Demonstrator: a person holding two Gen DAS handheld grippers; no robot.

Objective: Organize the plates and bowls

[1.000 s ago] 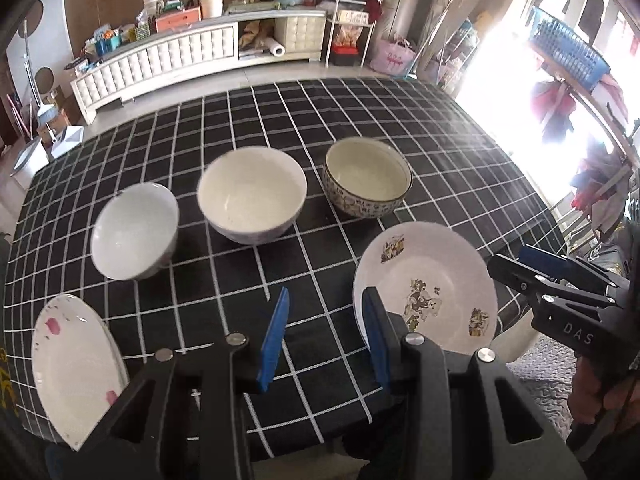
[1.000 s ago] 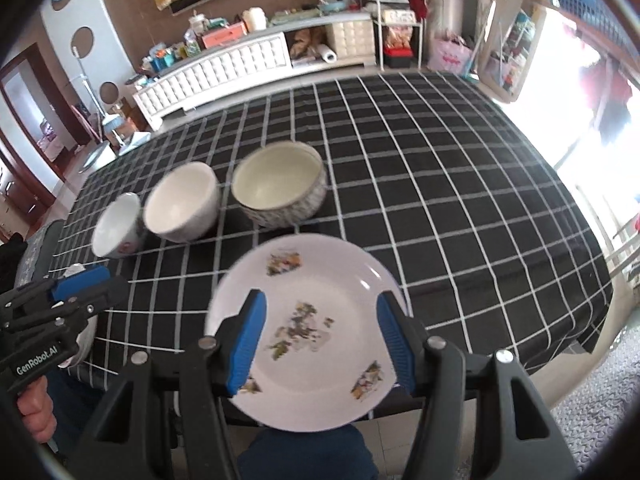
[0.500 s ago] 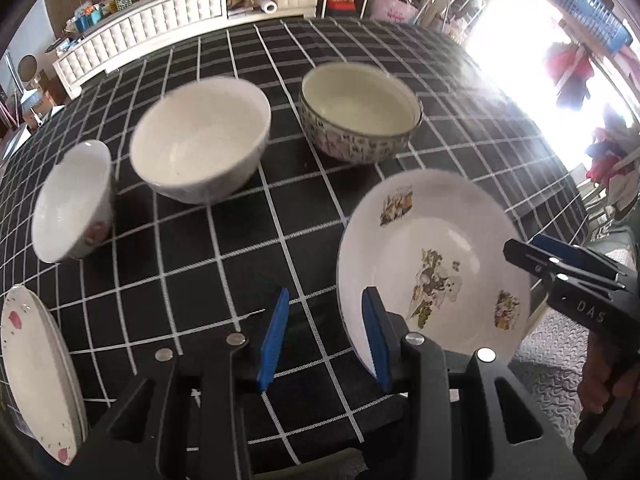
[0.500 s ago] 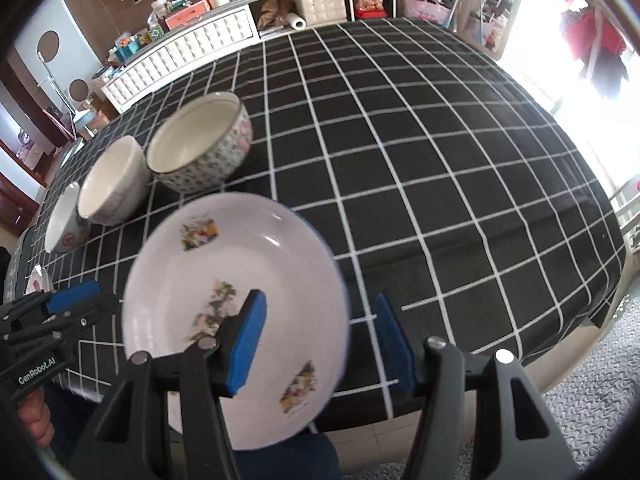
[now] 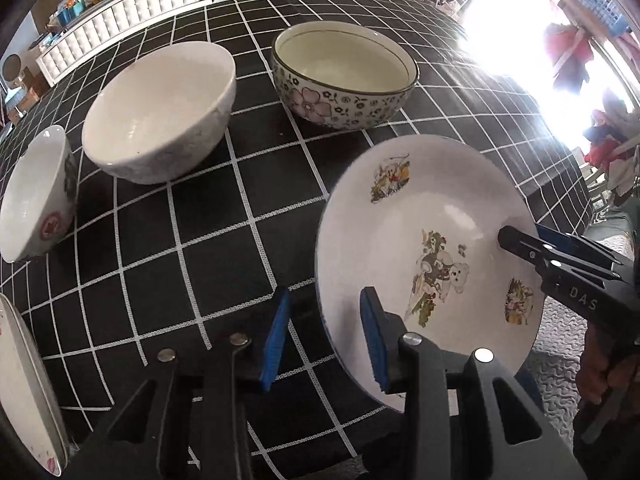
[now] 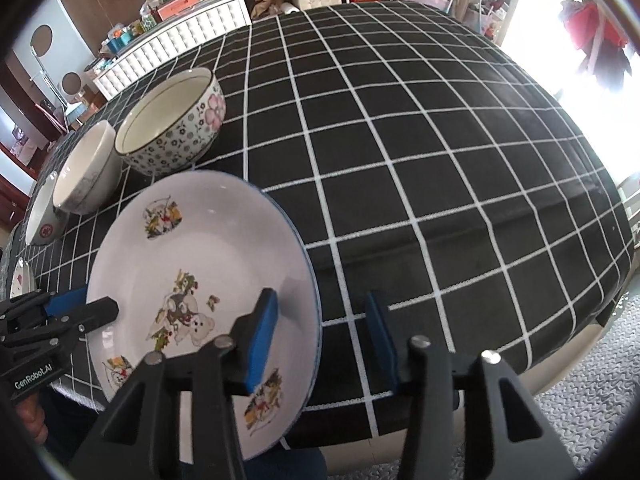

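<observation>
A white plate [image 5: 432, 220] [image 6: 208, 240] with cartoon prints lies at the near edge of the table. My left gripper [image 5: 324, 336] [image 6: 94, 302] straddles its left rim. The jaws are closing, and neither blue pad presses on the rim. My right gripper [image 6: 322, 336] [image 5: 520, 236] straddles the right rim the same way, jaws closing, pads still apart from the plate. Behind the plate stand a flowered bowl [image 5: 344, 100] [image 6: 176, 148], a plain white bowl [image 5: 160, 120] [image 6: 86, 184] and a small bowl with a red mark [image 5: 32, 196] [image 6: 42, 220].
A second white plate [image 5: 20, 380] [image 6: 18, 280] lies at the near left. The black grid tablecloth [image 5: 220, 220] [image 6: 440, 160] stretches bare to the right. A white cabinet [image 6: 180, 36] stands beyond the table, and a person's hand holds each gripper.
Both grippers have sunk toward the cartoon plate, so its left and right rims now sit between their jaws. Both pairs of jaws have narrowed.
</observation>
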